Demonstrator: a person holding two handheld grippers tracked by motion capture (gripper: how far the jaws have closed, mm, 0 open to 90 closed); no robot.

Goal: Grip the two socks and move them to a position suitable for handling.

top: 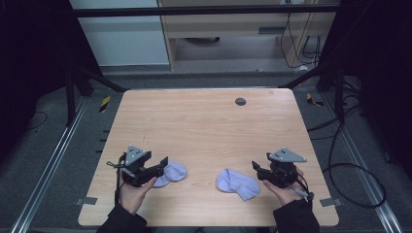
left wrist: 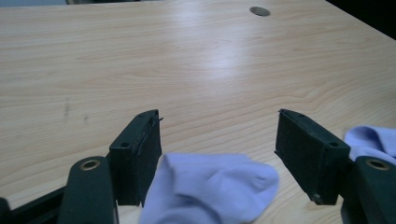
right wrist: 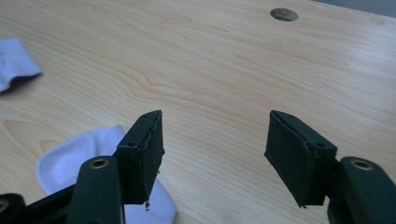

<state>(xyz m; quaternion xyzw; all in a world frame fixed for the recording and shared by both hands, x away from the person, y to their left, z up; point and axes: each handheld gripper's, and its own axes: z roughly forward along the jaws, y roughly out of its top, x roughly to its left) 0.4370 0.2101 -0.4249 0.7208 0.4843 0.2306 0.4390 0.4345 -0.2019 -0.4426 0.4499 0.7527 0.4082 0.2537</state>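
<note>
Left gripper [left wrist: 217, 140] spread wide around one lilac sock [left wrist: 212, 189]; right gripper [right wrist: 212, 140] spread beside another sock [top: 238, 183].

Soft cloth socks [top: 237, 184] — smooth, glossy wood table [top: 204, 126]

The high view looks forward and down from above the person's side, taking in the whole table [top: 204, 121] from well back, with floor and a cabinet beyond. The left gripper view sits low and close above the wood, facing the far edge between its own fingers [left wrist: 140, 154]. The right gripper view rides similarly low, perhaps angled slightly leftward. All three share the round grommet hole [top: 240, 101] near the far edge and the pale socks [top: 237, 183] on the near half of the table.
</note>
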